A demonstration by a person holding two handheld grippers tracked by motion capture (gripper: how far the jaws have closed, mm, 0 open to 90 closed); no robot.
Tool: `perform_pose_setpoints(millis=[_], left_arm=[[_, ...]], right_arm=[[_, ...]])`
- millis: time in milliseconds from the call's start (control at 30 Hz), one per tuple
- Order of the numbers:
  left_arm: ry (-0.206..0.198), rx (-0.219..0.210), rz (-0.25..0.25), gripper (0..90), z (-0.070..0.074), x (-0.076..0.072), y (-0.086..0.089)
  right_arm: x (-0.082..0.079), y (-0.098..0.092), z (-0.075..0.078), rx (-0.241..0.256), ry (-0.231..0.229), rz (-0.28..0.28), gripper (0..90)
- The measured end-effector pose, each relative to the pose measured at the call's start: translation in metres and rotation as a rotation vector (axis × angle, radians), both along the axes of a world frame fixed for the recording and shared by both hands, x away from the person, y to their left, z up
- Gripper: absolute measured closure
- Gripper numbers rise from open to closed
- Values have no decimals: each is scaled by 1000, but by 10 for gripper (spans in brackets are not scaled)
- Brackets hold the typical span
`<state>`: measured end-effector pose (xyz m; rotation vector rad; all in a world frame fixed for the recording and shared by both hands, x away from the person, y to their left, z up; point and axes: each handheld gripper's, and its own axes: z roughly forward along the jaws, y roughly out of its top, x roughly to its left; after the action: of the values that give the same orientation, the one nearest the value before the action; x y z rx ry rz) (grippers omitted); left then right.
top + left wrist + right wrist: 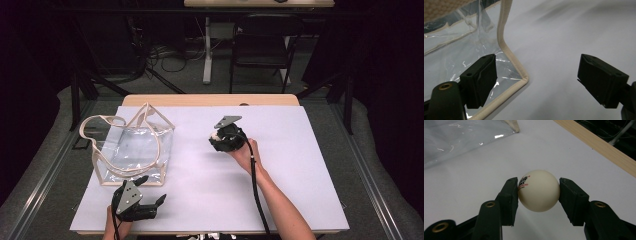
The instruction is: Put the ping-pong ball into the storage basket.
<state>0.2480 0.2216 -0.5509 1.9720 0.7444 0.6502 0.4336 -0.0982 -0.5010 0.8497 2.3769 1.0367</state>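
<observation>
A clear plastic tote bag (134, 147) with cream trim and handles lies at the left of the white mat. Its near corner (522, 78) sits just ahead of my left gripper (536, 80), which stands open at the mat's front left (150, 192), one jaw over the bag's corner. My right gripper (538, 190) is shut on a white table-tennis ball (539, 190) with red and black print. That gripper (216, 138) is over the mat's middle, to the right of the bag, and the ball (215, 135) peeks out at its tip.
The white mat (280, 165) covers a wooden table whose far edge (210, 100) shows beyond it. A black chair (260, 47) and cables stand on the floor behind. Bare mat lies between the bag and the right gripper.
</observation>
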Motion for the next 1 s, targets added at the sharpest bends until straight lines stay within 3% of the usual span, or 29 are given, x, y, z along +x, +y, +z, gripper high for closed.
perform_pose_setpoints(millis=[1000], left_arm=[[1,3,-3,163,0,0,0]], right_arm=[[-6,1,27,-15,-23,24,504]])
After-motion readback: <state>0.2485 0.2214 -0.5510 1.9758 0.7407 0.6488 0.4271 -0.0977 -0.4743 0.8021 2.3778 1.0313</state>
